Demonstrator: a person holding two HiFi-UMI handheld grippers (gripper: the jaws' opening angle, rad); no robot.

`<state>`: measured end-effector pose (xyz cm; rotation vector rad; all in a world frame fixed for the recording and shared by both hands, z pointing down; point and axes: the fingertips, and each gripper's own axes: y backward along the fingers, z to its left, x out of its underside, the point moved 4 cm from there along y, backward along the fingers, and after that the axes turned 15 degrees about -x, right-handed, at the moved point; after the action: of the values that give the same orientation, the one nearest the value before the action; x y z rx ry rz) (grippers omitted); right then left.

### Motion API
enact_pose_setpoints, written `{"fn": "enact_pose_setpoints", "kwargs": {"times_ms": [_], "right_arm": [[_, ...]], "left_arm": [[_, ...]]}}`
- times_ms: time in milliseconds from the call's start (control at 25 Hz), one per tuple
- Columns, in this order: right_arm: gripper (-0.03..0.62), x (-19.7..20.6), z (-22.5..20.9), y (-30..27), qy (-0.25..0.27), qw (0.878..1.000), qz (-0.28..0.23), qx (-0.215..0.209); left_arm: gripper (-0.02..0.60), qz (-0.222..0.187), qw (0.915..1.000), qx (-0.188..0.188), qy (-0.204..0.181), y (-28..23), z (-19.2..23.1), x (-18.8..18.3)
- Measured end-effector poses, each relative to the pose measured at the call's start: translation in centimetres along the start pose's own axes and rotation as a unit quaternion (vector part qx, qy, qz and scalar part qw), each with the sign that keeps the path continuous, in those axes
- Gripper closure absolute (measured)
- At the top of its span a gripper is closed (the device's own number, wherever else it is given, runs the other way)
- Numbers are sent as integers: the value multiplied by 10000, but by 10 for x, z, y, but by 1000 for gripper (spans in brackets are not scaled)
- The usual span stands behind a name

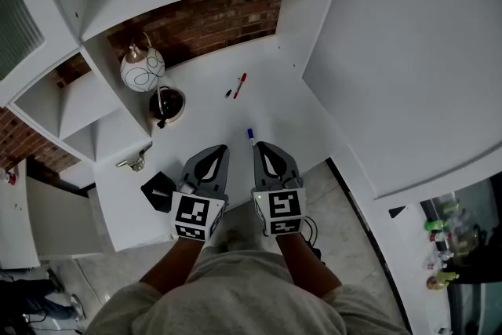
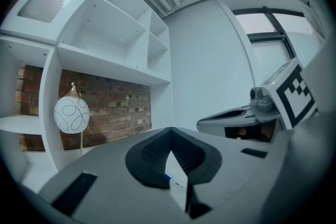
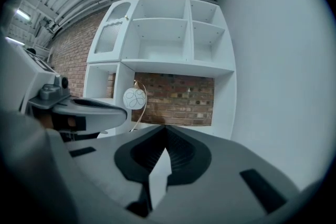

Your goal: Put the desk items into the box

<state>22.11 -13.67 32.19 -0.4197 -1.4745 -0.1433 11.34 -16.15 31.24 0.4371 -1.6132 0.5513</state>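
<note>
A blue-capped white pen [image 1: 251,136] lies on the white desk [image 1: 274,102], just beyond and between the tips of my two grippers. Through the gap under my left jaws the same pen [image 2: 169,178] shows. Farther back lie a red pen [image 1: 240,85] and a small black item [image 1: 228,93]. My left gripper [image 1: 220,147] and right gripper [image 1: 260,146] hover side by side over the desk's front edge. Both point toward the brick back wall, jaws shut with nothing between them. In their own views the left gripper [image 2: 170,129] and the right gripper [image 3: 165,127] each have tips that meet.
A white globe lamp [image 1: 142,68] with a dark round base [image 1: 166,104] stands at the left by the shelf unit [image 1: 94,118]. A black object [image 1: 157,190] and a small metal piece [image 1: 135,162] lie on the desk's left part. White walls flank the desk.
</note>
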Motion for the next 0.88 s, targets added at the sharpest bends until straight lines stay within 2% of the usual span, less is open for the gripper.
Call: {"fn": "enact_pose_setpoints", "kwargs": {"times_ms": [280, 600, 880], "right_arm": [[577, 20, -23, -7, -95, 9999, 47, 94], [577, 41, -36, -23, 91, 9999, 123, 22], [576, 73, -48, -43, -21, 9988, 474, -152]], "left_arm": [[577, 108, 9999, 22, -109, -19, -7, 20], [577, 69, 9998, 73, -171, -41, -10, 40], [577, 219, 9995, 136, -192, -63, -14, 69]]}}
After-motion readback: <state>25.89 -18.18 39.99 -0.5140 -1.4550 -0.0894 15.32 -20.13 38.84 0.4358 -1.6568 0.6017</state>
